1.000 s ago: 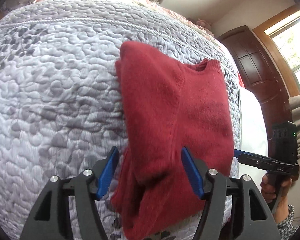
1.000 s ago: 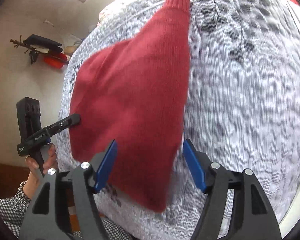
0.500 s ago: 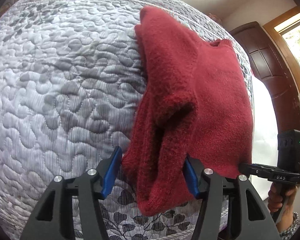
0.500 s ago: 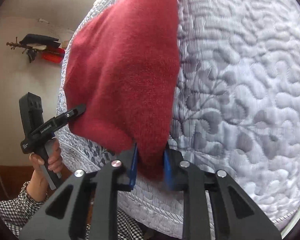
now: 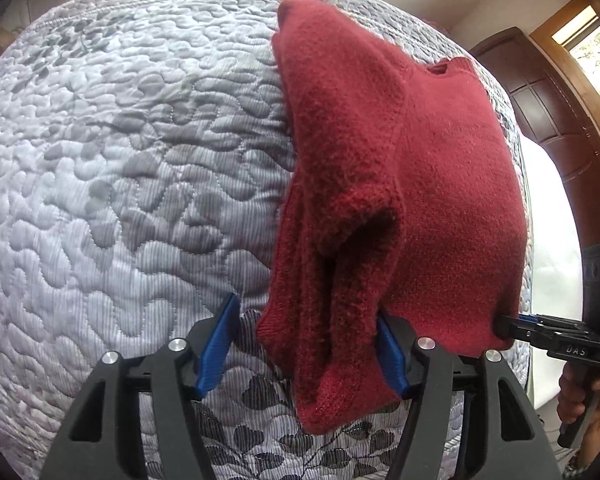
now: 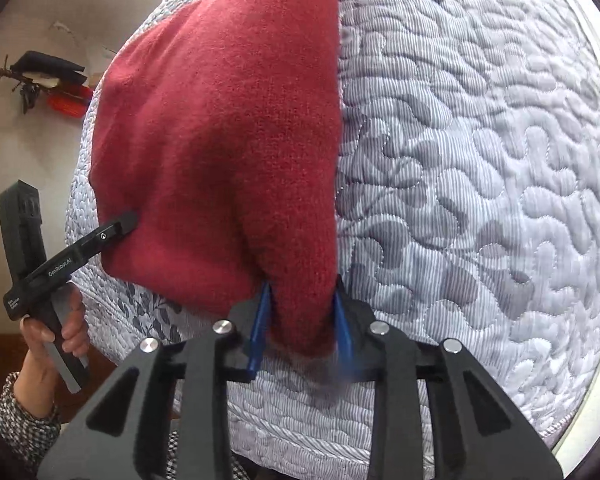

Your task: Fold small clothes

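Note:
A red knitted sweater point(image 5: 440, 168) lies on the grey quilted bed cover point(image 5: 100, 160), with one sleeve folded over its body. My left gripper point(image 5: 306, 350) is open at the near hem; the bunched left corner of the sweater sits between its blue pads, and the left pad stands clear of the cloth. My right gripper point(image 6: 300, 320) is shut on the other hem corner of the sweater point(image 6: 228, 140). In the left wrist view the right gripper point(image 5: 512, 324) pinches that corner at the bed's edge. In the right wrist view the left gripper point(image 6: 128, 220) touches the hem.
The quilt point(image 6: 480, 160) spreads wide on both sides of the sweater. A dark wooden door point(image 5: 540, 100) and a white sheet point(image 5: 552, 220) lie beyond the bed's right edge. Hands point(image 6: 60, 332) hold the gripper handles. Dark and red items point(image 6: 48, 80) hang on the wall.
The right gripper went from open to shut on the sweater's hem corner. The left gripper moved forward until the other corner lay between its open fingers.

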`<state>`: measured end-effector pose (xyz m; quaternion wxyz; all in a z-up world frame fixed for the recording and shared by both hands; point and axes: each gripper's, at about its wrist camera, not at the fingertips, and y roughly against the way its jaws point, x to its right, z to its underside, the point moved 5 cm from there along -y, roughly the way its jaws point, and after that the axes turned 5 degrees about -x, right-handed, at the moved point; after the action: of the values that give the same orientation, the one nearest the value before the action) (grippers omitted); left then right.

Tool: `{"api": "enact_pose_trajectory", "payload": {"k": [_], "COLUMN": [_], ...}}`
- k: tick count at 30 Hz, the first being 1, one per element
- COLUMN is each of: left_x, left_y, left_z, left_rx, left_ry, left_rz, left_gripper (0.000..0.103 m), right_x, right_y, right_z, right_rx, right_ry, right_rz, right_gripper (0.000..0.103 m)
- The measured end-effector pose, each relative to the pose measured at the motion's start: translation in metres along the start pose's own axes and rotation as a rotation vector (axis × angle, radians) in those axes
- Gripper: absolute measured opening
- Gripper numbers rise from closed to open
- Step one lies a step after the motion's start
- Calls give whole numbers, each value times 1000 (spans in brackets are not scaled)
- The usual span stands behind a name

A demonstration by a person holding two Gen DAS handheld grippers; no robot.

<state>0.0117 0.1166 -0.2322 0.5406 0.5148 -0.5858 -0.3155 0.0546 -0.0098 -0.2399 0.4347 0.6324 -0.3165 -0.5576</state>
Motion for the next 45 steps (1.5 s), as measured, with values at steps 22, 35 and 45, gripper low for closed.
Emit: {"api": "enact_pose_trajectory", "payload": {"k": [22, 35, 45], "left_x": [43, 65, 78], "left_y": [107, 147, 175], "left_z": [45, 61, 71], "left_rx": [82, 116, 150], "left_ry": [22, 4, -25], "left_rz": [-239, -276, -295], "left_gripper": [82, 85, 86], "right_x": [-42, -69, -86], "right_y": [96, 121, 143], "right_z": [45, 68, 78], "right_rx": [179, 211, 257], "right_ry": [71, 63, 47], "right_rz": [290, 286, 294], "right_gripper": [84, 92, 92]}}
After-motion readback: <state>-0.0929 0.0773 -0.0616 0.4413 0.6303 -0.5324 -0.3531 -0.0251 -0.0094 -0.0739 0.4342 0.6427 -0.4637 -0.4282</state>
